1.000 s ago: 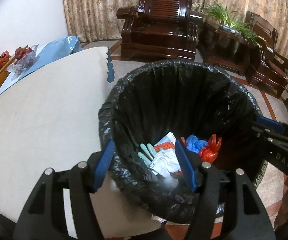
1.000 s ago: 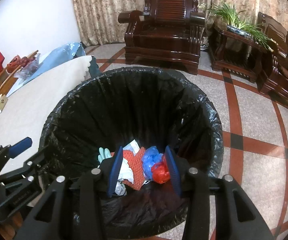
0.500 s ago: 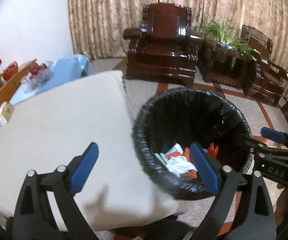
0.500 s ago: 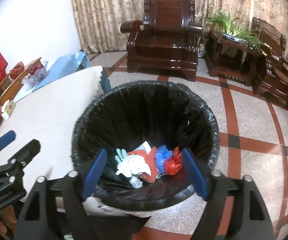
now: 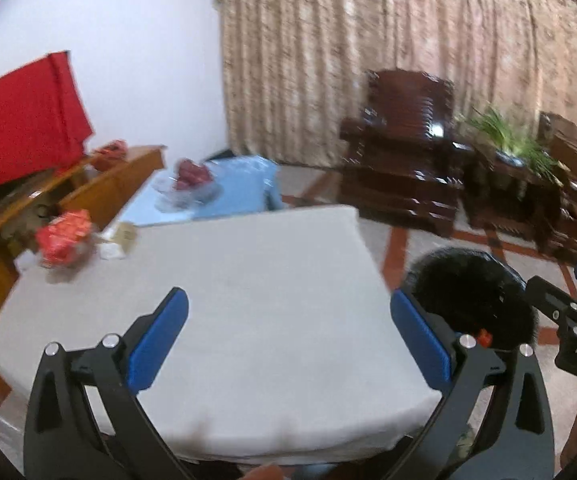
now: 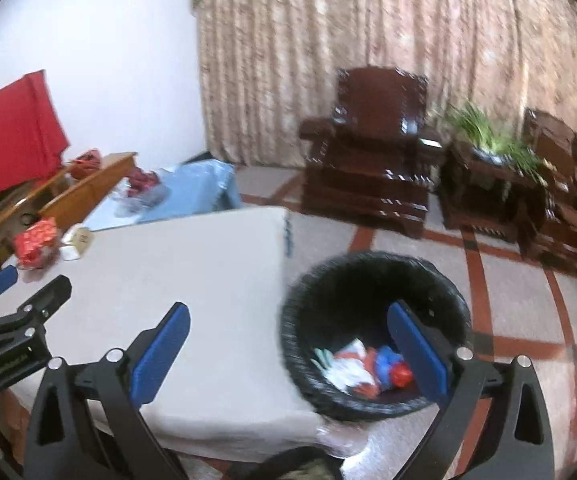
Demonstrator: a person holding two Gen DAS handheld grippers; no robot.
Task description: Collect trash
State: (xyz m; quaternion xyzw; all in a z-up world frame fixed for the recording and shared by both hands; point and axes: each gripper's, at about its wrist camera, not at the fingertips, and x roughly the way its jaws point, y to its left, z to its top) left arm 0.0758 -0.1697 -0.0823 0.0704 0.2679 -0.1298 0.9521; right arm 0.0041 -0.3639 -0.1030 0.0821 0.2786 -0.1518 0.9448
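A black-bagged trash bin (image 6: 372, 280) stands on the floor beside the white table (image 6: 192, 272). It holds white, green, red and blue trash (image 6: 364, 368). My right gripper (image 6: 288, 356) is open and empty, raised above the table's edge and the bin. My left gripper (image 5: 288, 340) is open and empty, above the white table (image 5: 264, 304). The bin (image 5: 472, 292) shows at the right of the left wrist view. The right gripper's body (image 5: 568, 316) is beside it there, and the left gripper's body (image 6: 12, 332) shows at the left of the right wrist view.
At the table's far left lie a red wrapped package (image 5: 64, 236) and a small box (image 5: 118, 238). Beyond are a blue-covered surface with a bag (image 5: 192, 184), a wooden sideboard (image 5: 108, 184) and red cloth (image 5: 20, 120). Dark wooden armchairs (image 6: 368, 156) and a plant (image 6: 488, 136) stand before the curtain.
Both grippers opened wide, rose and drew back from the bin. The views swung left toward the table. The trash lies in the bin.
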